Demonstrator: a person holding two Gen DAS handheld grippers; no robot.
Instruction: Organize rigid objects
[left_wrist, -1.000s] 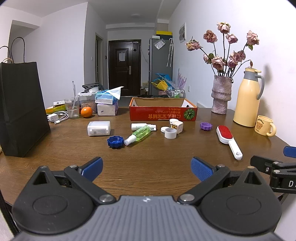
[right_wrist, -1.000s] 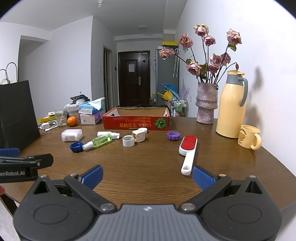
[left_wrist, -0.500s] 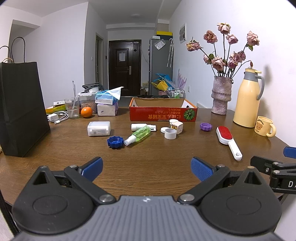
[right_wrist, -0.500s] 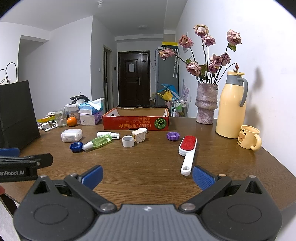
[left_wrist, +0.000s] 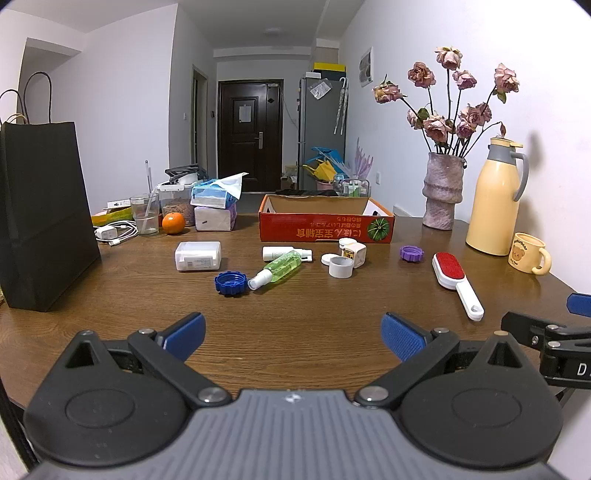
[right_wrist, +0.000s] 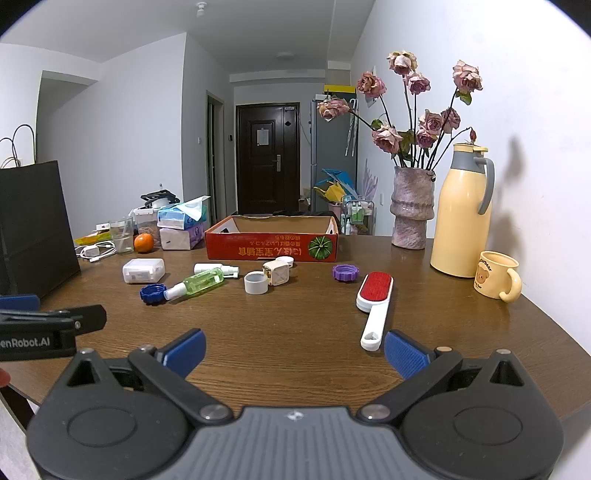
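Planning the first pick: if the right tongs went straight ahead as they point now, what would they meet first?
Probably bare table first, then, as far as depth shows, the white ring or cream cube. The lint brush lies just right of that line.

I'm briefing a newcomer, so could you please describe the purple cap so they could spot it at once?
Find the red cardboard box mid-table. Just beyond its right front corner, between it and the red-and-white lint brush, lies the purple cap. It is the only purple, scallop-edged lid; the similar blue cap lies far left.
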